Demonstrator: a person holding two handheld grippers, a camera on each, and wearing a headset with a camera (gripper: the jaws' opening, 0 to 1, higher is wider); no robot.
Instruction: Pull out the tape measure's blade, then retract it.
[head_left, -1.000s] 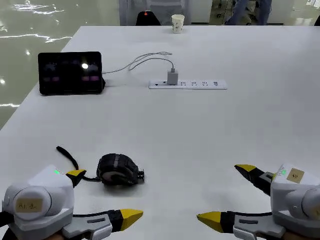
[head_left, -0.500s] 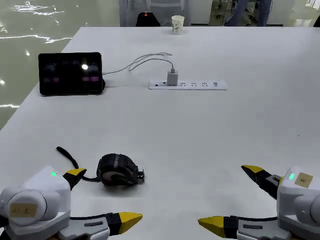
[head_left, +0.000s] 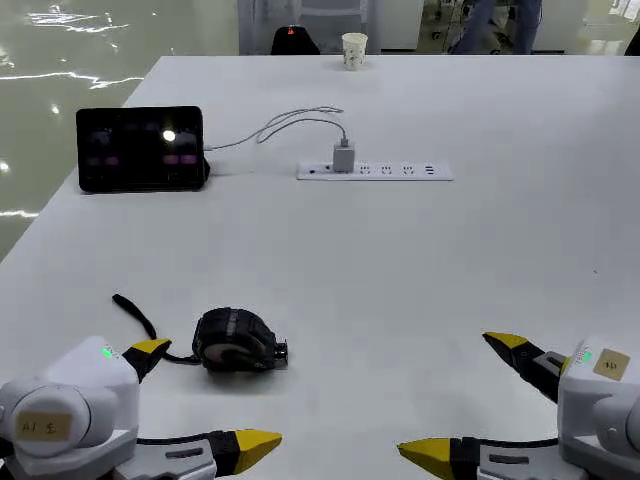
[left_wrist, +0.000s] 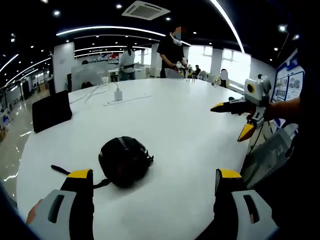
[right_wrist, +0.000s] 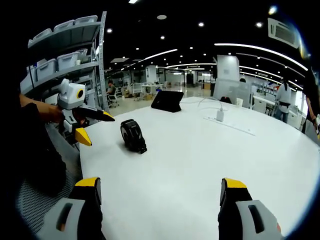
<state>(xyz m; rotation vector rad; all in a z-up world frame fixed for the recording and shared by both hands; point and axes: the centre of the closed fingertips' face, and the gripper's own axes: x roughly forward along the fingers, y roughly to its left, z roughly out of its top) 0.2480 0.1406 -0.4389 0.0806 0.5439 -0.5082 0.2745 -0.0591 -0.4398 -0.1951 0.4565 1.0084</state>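
Tape measure (head_left: 236, 340) lies on the bench (head_left: 400, 260) beside the left tool (head_left: 206, 394). That and the right tool (head_left: 460, 396) both gape, holding nothing.

We see a wide white table (head_left: 430, 270). Near us on the left lies a black tape measure (head_left: 236, 340), its strap (head_left: 135, 312) trailing left. Farther off on the left, a dark tablet (head_left: 140, 147) stands propped. A white cable (head_left: 280, 125) runs from it to a charger (head_left: 344, 156) in a white power strip (head_left: 400, 171). A paper cup (head_left: 354, 48) sits at the far edge.
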